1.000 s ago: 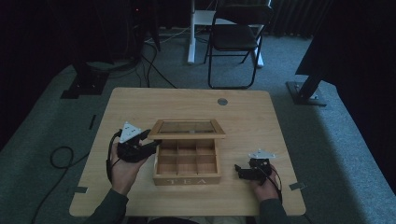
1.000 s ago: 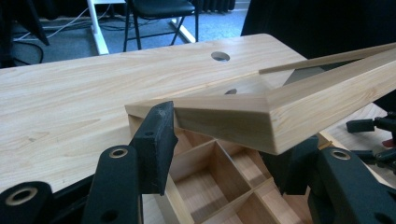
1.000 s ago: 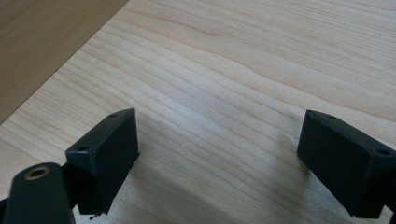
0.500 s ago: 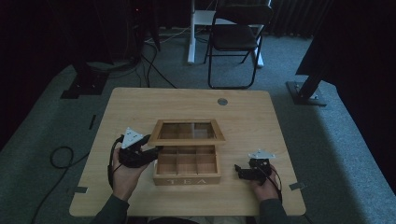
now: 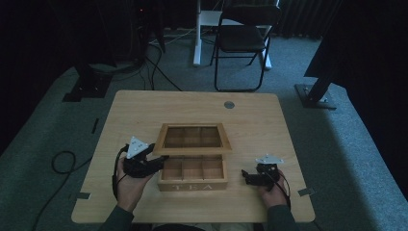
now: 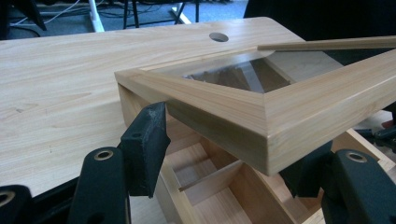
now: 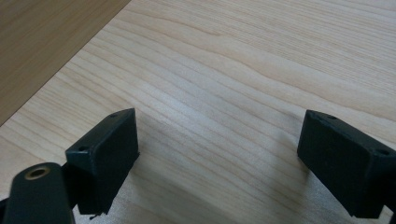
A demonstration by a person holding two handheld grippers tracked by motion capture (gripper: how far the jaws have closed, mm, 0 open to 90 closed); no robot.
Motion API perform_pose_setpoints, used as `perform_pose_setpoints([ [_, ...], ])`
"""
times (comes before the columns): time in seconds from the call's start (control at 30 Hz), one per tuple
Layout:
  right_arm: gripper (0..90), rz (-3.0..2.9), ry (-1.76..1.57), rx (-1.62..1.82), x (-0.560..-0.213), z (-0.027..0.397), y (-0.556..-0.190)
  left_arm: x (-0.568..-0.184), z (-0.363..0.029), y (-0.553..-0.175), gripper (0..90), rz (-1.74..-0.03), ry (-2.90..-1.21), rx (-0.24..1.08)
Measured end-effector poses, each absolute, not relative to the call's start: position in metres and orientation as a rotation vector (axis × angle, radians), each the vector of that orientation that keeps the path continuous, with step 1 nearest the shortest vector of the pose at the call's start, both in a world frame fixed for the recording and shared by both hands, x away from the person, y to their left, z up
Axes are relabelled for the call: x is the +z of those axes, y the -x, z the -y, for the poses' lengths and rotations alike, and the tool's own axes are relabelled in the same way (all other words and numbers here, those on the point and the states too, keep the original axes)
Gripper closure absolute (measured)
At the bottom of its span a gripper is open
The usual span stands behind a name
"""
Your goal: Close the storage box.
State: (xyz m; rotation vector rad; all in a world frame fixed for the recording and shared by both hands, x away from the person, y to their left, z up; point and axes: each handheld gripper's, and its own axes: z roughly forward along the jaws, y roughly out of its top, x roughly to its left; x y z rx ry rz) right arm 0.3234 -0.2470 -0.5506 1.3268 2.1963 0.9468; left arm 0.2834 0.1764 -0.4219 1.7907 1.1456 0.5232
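A wooden tea box (image 5: 192, 185) marked TEA stands near the table's front edge, with empty compartments (image 6: 210, 186). Its glass-paned lid (image 5: 166, 144) is hinged at the back and held partly raised. My left gripper (image 5: 156, 164) is at the box's left front corner. In the left gripper view the lid's corner (image 6: 224, 105) lies between the wide-apart jaws of the left gripper (image 6: 229, 140), which is open. My right gripper (image 5: 245, 177) rests on the table just right of the box. It (image 7: 219, 135) is open over bare wood.
The light wooden table (image 5: 144, 110) has a round cable hole (image 5: 229, 104) at the back centre. Behind the table stand a folding chair (image 5: 240, 43) and a white desk leg (image 5: 198, 33). A cable (image 5: 57, 161) loops on the floor at left.
My left gripper has drawn nearer the table's front edge and the lid's front edge has come down with it. The right gripper has stayed put.
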Motion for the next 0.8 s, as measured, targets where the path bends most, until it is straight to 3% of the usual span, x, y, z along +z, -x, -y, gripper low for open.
perform_pose_setpoints([
  [0.8,12.0,-2.200,-1.325,0.946,-0.551,0.247,-0.323,-0.442,-0.173,-0.272,35.8,-1.113,-1.834,0.561],
])
